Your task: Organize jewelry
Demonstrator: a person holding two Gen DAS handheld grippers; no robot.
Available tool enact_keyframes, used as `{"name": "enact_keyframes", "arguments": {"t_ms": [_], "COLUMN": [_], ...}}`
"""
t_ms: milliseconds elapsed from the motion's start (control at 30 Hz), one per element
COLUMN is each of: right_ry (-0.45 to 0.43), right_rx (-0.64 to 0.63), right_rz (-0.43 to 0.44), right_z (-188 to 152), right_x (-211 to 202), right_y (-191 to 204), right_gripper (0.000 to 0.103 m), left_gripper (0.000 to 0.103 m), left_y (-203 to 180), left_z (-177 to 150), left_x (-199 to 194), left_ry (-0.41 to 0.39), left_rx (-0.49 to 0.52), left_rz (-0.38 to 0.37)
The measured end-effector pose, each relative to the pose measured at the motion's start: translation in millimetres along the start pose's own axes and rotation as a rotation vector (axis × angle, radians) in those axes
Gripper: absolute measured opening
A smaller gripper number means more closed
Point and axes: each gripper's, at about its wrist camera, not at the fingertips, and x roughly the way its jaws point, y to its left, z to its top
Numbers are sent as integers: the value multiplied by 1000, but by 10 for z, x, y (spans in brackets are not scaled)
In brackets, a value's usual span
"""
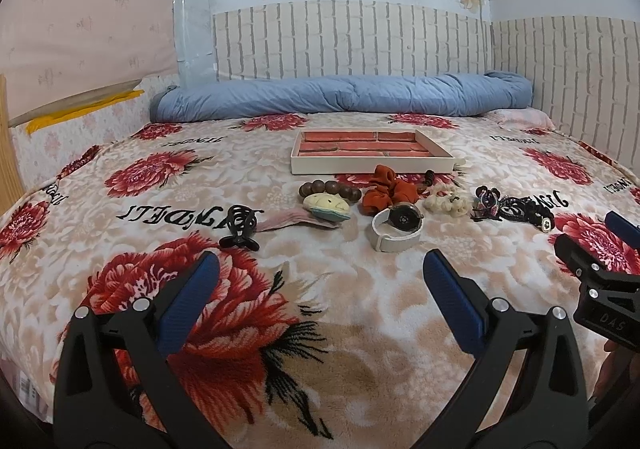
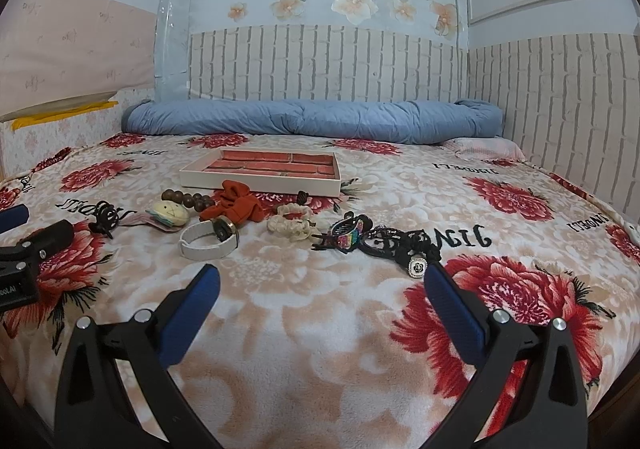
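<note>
Nothing has gone into the tray (image 1: 372,165) yet: its brick-patterned red compartments look bare, though the far cells are too foreshortened to be sure. All the jewelry lies on the floral blanket (image 1: 340,289) in a loose row just in front of the tray's near wall. Taking the tray as the marker, the wooden bead bracelet (image 1: 330,191) and orange scrunchie (image 1: 386,191) sit closest to that wall; the white-strapped watch (image 1: 396,227) lies a little nearer the grippers, below the scrunchie; the black claw clip (image 1: 239,229) is off toward the tray's left corner; the cream scrunchie (image 2: 290,225), rainbow claw clip (image 2: 346,235) and black cord bracelet with a ring-like charm (image 2: 416,268) trail off past its right corner. The left gripper (image 1: 320,281) hovers with its blue pads spread wide and empty, and the watch lies straight ahead between them, its strap loop running crosswise to the fingers. The right gripper (image 2: 322,293) is likewise spread and empty, with the charm just beside its right finger (image 2: 452,301), so that arm is nearer the right-hand pieces.
</note>
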Motion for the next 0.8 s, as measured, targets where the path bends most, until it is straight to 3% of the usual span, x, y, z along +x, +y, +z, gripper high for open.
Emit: {"name": "enact_keyframes", "arguments": {"t_ms": [800], "right_ry": [3], "right_rx": [4], "right_rz": [3], "right_z": [-3], "right_x": [5], "right_y": [-2], "right_gripper": [99], "left_gripper": [98], "left_y": [18], "left_z": [1], "left_x": [36], "left_ry": [15], "left_rx": [-11], "left_rz": [-16]}}
